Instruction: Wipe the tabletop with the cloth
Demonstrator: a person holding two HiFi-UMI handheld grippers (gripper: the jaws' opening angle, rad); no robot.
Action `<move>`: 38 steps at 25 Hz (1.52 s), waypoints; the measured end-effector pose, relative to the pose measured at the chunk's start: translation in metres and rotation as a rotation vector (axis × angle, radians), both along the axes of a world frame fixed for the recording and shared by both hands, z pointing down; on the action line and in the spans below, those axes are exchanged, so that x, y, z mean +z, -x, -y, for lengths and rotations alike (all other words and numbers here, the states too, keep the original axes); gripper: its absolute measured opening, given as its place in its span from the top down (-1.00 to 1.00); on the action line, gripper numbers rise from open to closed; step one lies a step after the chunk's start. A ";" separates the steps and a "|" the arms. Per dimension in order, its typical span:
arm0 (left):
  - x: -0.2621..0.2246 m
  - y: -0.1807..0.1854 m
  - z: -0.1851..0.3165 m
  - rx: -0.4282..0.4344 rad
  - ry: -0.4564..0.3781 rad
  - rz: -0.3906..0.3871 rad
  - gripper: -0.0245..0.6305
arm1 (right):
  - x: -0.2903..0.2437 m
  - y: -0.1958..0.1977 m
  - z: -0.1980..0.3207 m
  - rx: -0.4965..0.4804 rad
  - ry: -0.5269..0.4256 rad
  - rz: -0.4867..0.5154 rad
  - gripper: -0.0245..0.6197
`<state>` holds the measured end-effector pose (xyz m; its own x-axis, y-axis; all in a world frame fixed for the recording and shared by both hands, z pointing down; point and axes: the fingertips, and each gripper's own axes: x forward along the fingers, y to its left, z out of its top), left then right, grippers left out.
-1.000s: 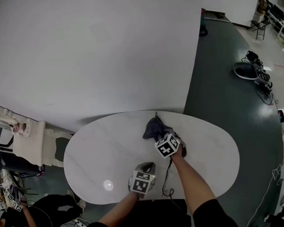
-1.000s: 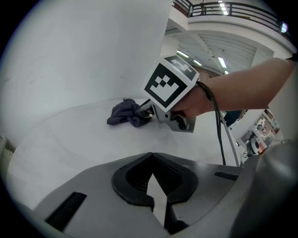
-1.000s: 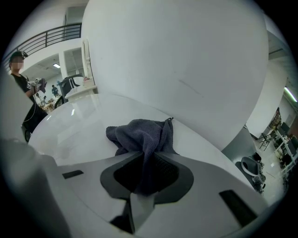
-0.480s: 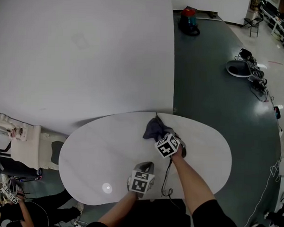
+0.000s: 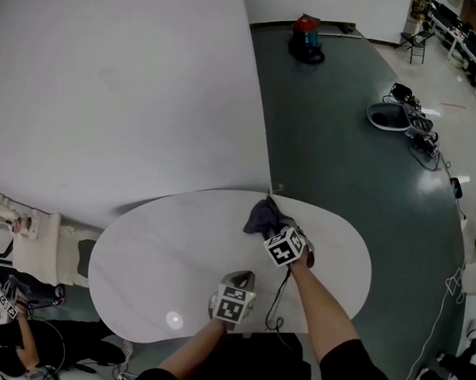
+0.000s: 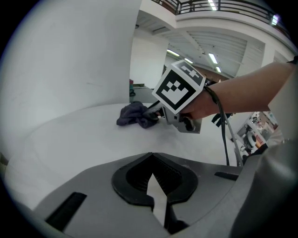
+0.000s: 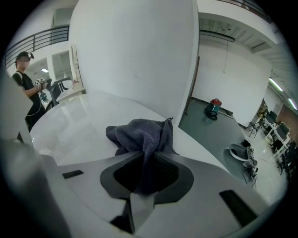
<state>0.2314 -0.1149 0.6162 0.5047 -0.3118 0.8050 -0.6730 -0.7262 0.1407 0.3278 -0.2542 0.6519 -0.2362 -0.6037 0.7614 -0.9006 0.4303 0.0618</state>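
Right tool [image 5: 273, 229] is clamped on the dark grey cloth [image 7: 142, 134], which is bunched at the far edge of the white oval table [image 5: 154, 249]. Left tool [image 6: 151, 157] is held closed and empty near the near edge.

Two grippers [image 5: 243, 279] [image 5: 273, 228], one cloth [image 5: 262, 216], one table [image 5: 158, 249].

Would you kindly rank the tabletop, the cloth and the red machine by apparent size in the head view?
1. tabletop, by far the largest.
2-3. cloth and red machine look alike; the machine stands farther off, so I leave them unranked.
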 end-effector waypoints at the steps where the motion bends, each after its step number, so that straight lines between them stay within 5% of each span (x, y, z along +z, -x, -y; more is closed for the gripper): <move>1: 0.000 -0.005 -0.001 0.010 -0.002 0.001 0.91 | 0.000 -0.007 -0.003 0.010 0.001 0.000 0.79; 18: 0.004 -0.084 -0.039 0.222 -0.013 0.002 0.91 | 0.004 -0.144 -0.072 0.239 0.004 -0.038 0.79; 28: 0.004 -0.103 -0.068 0.338 0.029 -0.061 0.91 | 0.010 -0.228 -0.157 0.533 0.045 -0.049 0.79; 38: -0.007 -0.098 -0.095 0.395 0.043 -0.139 0.91 | 0.008 -0.224 -0.238 0.700 0.096 -0.079 0.79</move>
